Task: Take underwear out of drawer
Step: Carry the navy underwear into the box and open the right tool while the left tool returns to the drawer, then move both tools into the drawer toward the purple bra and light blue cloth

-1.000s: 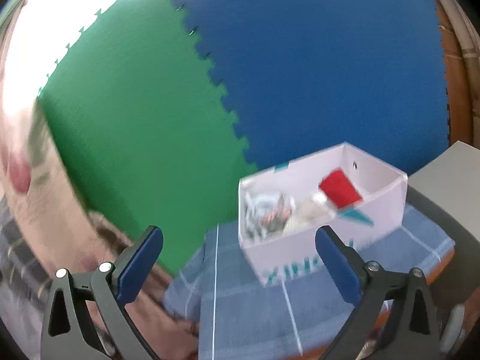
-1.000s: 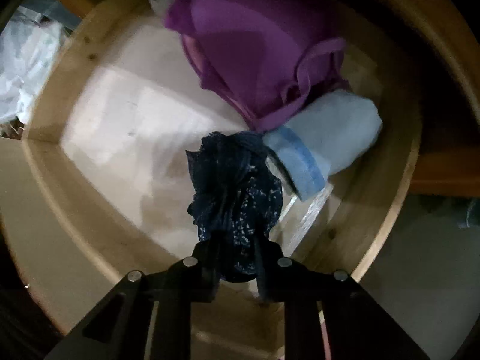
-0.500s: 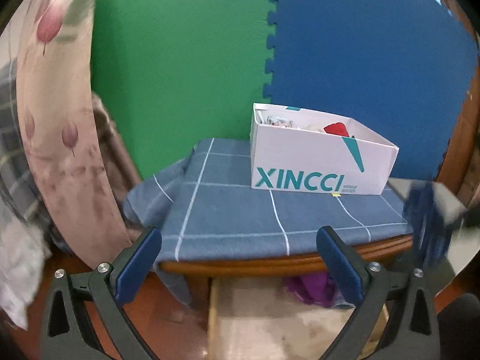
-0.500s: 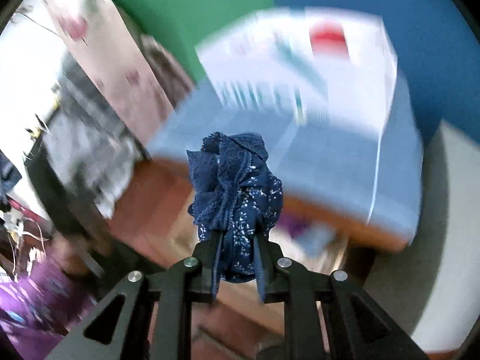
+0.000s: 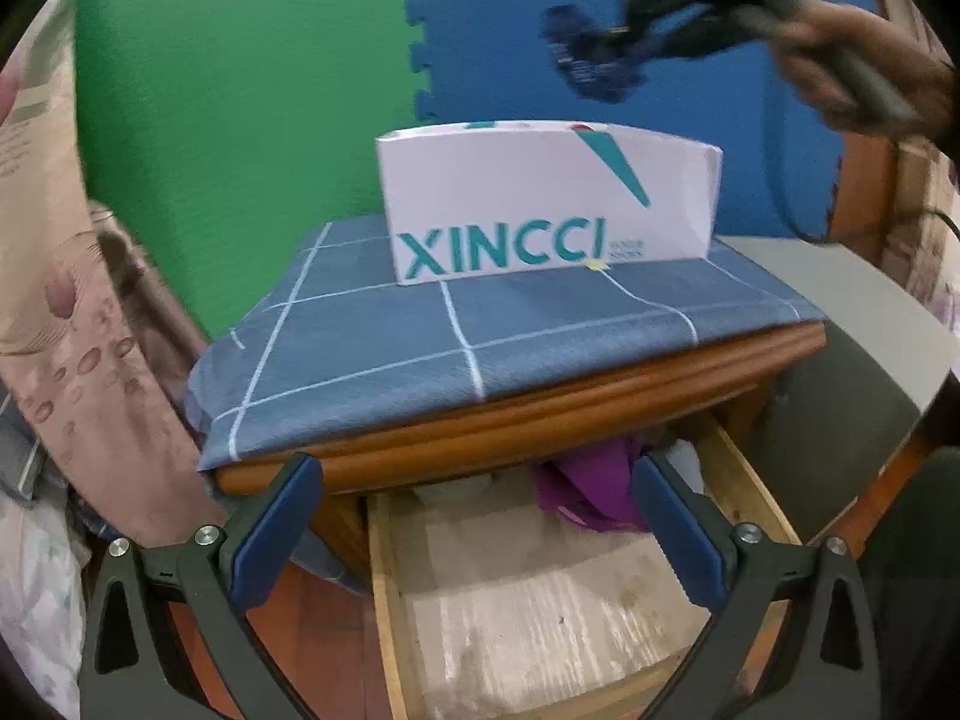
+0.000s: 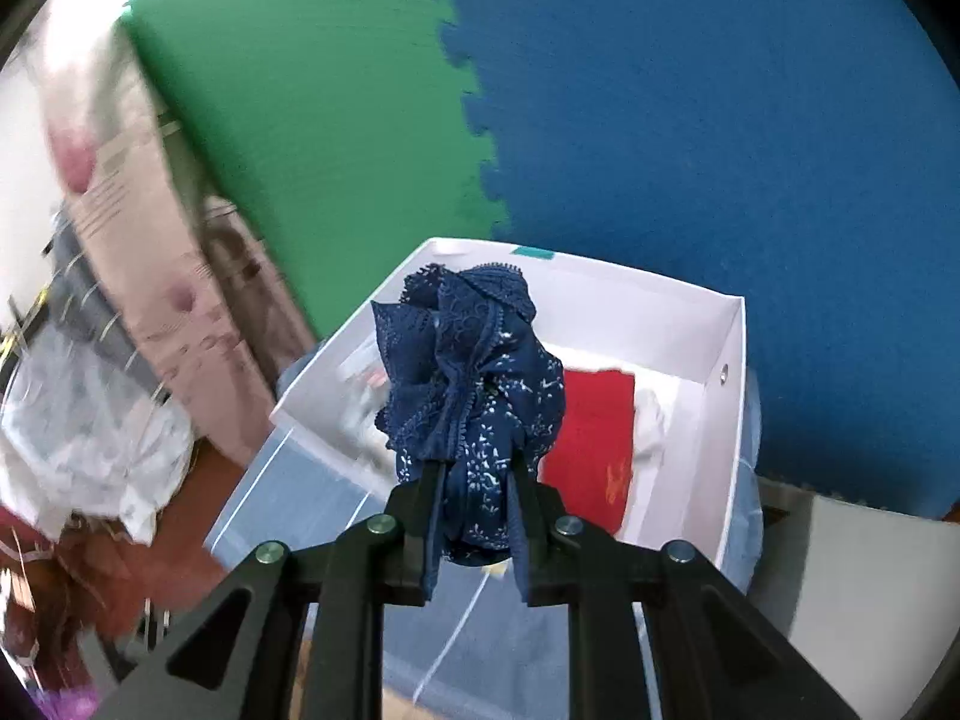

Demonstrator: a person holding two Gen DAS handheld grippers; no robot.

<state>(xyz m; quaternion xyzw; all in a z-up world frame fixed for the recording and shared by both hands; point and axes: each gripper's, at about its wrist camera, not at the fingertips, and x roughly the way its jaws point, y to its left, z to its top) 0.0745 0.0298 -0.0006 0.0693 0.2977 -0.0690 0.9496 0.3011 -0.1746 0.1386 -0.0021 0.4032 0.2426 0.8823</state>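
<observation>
Right claw (image 6: 474,531) clenching navy lace underwear (image 6: 474,384), hanging above white box (image 6: 729,420) on counter. Left claw (image 5: 474,516) gaping, empty, facing open drawer (image 5: 540,588). Carry step; next likely lowering into box, releasing.

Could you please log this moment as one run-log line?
right gripper: shut on navy underwear | above white box | left gripper: open, empty | drawer: open

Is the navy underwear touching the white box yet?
Apart. In the left wrist view the navy underwear hangs in the right gripper above the white box, blue wall visible between them.
</observation>
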